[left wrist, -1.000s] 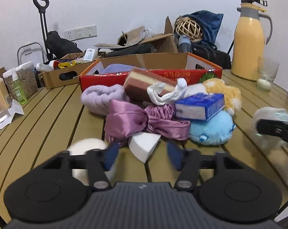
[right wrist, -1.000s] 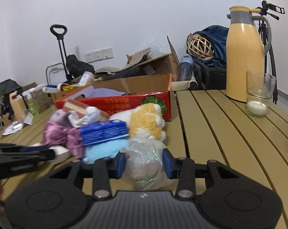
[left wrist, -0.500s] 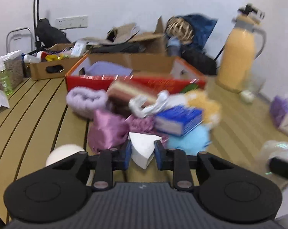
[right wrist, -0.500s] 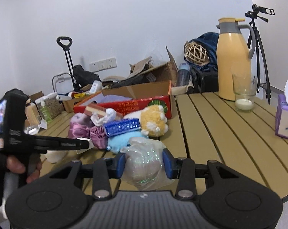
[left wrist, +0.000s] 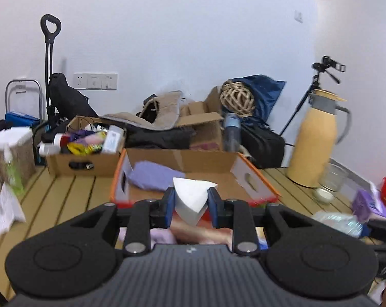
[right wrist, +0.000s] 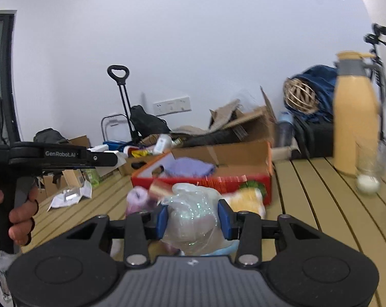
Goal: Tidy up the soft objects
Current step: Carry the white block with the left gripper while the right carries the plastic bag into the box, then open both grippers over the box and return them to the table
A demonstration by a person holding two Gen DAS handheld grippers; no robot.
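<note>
Soft objects, assorted; two in grip. White wedge sponge: matte foam, rounded-triangle profile, pinched between the blue pads of the left gripper, centre of the left wrist view, held in front of the red cardboard box. The jaws have just been closing, with the sponge between them. Clear plastic bag: crinkled, iridescent film with a pale filling that is hard to make out, clamped in the right gripper, lower centre of the right wrist view.

Box: corrugated, red outside, plain brown inside, hand-holes cut in the end walls; a lilac cloth lies inside at its left end.

Partly hidden: the remaining pile sits behind and below both gripper bodies. Only a purple fuzzy item, a yellow plush and a blurred striped block show, all smeared by motion. A hand on a gripper handle is cut off at the left edge.

Surface: slatted wooden table, light tan. Upper right: yellow thermos, glass with candle. Background: white wall, wall sockets, cartons, woven ball, tripod.
</note>
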